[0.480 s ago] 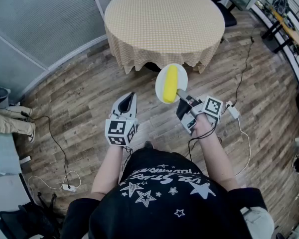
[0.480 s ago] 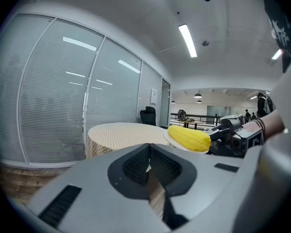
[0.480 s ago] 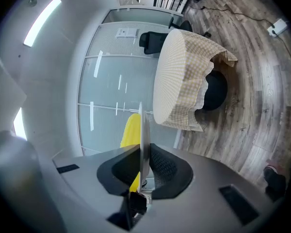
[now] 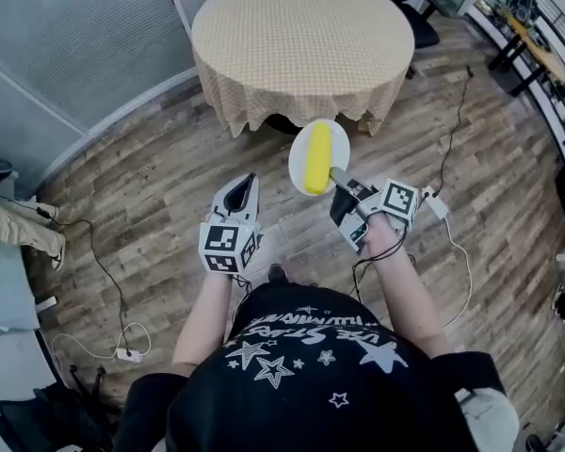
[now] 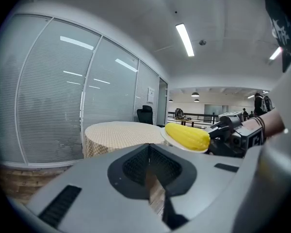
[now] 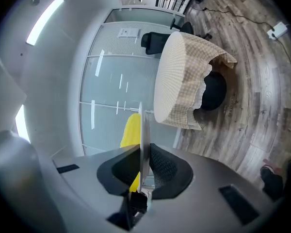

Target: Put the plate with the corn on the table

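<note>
1. A round white plate [image 4: 342, 149] is pinched at its edge by the right gripper [image 4: 338, 176].
2. A long yellow corn cob [image 4: 317, 158] is laid on it.
3. It is held over the wooden floor [image 4: 151, 177], near the round cloth-covered table [image 4: 301, 36].
4. The left gripper [image 4: 247, 181] is closed on nothing.

Item count: one round, cloth-covered tabletop [image 4: 301, 36]; one white plate [image 4: 342, 149]; one yellow corn cob [image 4: 316, 158]. Claws: two, namely the left claw [image 4: 247, 181] and the right claw [image 4: 338, 176]. Marker cubes: two, one per claw, the left cube [image 4: 228, 246] and the right cube [image 4: 399, 199]. Beyond the tabletop's far edge: one black office chair [image 4: 416, 17]. On the floor [image 4: 151, 186]: one white power adapter [image 4: 437, 205] and one white power strip [image 4: 127, 354]. Persons [image 4: 301, 375]: one.
</note>
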Demonstrator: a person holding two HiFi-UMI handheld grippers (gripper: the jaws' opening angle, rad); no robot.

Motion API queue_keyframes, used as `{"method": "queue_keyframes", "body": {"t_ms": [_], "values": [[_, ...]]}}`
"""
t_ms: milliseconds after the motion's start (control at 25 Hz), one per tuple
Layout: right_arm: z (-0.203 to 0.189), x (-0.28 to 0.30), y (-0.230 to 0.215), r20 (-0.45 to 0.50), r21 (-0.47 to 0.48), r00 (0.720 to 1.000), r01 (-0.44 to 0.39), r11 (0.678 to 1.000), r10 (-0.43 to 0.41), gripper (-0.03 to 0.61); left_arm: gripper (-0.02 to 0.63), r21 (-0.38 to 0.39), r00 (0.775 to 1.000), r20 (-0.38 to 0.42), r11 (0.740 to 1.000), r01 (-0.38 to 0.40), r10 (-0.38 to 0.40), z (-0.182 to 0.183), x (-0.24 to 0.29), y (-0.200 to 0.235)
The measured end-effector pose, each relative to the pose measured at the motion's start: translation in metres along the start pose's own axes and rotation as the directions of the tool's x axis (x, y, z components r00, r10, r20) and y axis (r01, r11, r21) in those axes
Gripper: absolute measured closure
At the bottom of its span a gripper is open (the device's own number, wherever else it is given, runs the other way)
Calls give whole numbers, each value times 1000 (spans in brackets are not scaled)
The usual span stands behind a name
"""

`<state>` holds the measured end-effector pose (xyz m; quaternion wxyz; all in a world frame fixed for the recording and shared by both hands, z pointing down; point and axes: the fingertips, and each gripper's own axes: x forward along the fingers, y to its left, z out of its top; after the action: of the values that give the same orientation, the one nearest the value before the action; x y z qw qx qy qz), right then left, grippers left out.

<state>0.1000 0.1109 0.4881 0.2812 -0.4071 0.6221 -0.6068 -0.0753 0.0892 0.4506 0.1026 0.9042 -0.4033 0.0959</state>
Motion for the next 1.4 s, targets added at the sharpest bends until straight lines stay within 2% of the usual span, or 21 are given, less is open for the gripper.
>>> {"method": "queue_keyframes", "body": {"t_ms": [200,560,1040,1400], "values": [[-5,-18,-1,2,-17,1000,2,1000,-2,526,606,7,1000,9,1000,9,-9,-3,-8,-15],[-1,3,1,-2,-8,1000,3,1000,-3,526,606,-2,999,16,999,34,-34,2,13,-3],[-4,11,4,26,-16,999,-31,999,32,526,606,16,998,29,998,55,-56,-3,7,10],[0,17,-4,-2,-6,1000,-22,1000,22,526,606,-3,1000,29,1000,8,-8,-6,15,26]]}}
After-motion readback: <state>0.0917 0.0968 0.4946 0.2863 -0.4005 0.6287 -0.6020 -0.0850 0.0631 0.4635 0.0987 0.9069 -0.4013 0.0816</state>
